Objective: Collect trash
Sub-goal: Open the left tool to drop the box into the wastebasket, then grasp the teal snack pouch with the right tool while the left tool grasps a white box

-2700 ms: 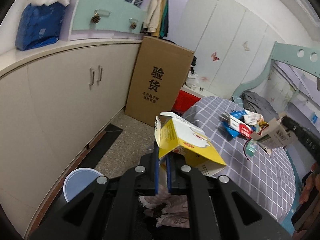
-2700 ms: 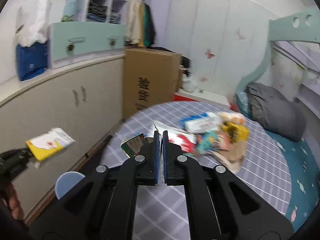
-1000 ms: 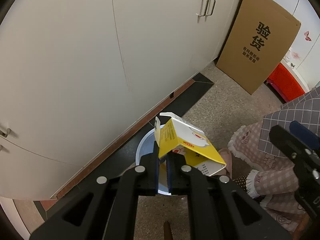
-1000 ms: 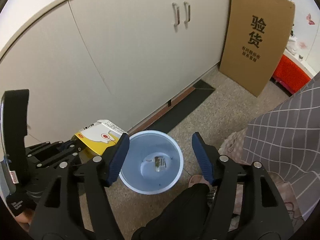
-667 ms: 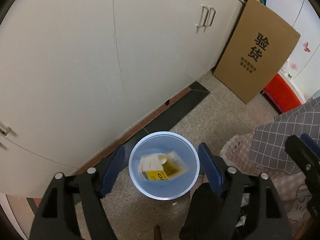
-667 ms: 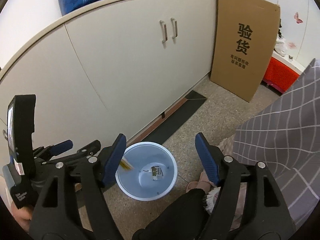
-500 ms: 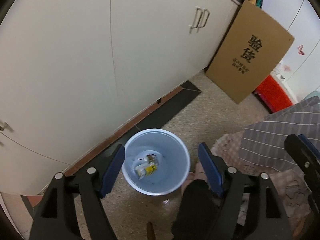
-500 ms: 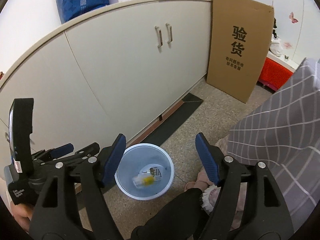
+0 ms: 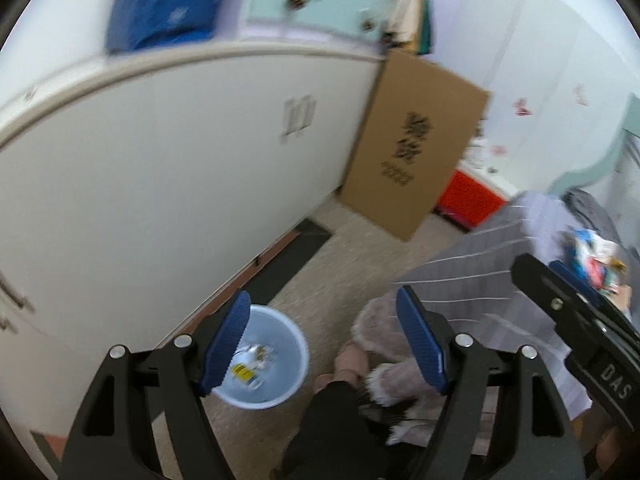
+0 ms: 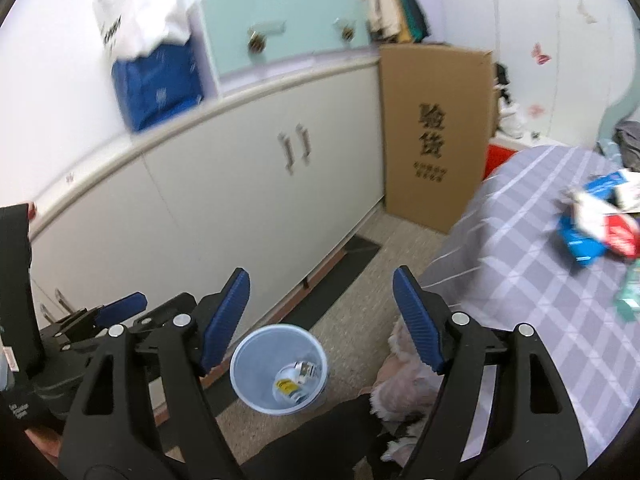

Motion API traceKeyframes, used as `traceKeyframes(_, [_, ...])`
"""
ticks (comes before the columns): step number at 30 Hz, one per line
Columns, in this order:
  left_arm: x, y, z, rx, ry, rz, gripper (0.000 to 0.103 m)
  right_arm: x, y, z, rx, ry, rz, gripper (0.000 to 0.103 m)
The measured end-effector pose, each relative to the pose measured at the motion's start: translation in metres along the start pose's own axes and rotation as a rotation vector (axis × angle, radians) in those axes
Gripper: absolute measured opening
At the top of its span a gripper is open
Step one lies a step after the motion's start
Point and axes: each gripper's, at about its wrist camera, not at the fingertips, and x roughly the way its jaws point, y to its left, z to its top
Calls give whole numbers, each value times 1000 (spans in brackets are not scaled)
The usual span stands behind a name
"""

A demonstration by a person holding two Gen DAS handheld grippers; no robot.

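Crumpled trash (image 10: 294, 384) lies at the bottom of a pale blue bin (image 10: 256, 394) on the floor beside white cabinets (image 10: 224, 216). Above it, the left gripper (image 9: 322, 344) stands wide open and empty; the right gripper (image 10: 320, 320) is empty too, jaws opening. More litter (image 10: 596, 224) sits on the checked worktop (image 10: 532, 280).

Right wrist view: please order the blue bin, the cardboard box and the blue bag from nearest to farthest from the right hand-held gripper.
1. Blue bin, on the floor between its fingers.
2. Cardboard box, standing against the cabinet end.
3. Blue bag, on the counter, upper left.
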Motion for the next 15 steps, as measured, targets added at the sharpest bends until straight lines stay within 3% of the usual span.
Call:
traceKeyframes(8, [-20, -113, 0, 189, -29, -110, 74, -70, -96, 7, 151, -84, -157, 76])
traceKeyframes(15, [-16, -193, 2, 355, -18, -173, 74, -89, -194, -7, 327, -43, -320, 84])
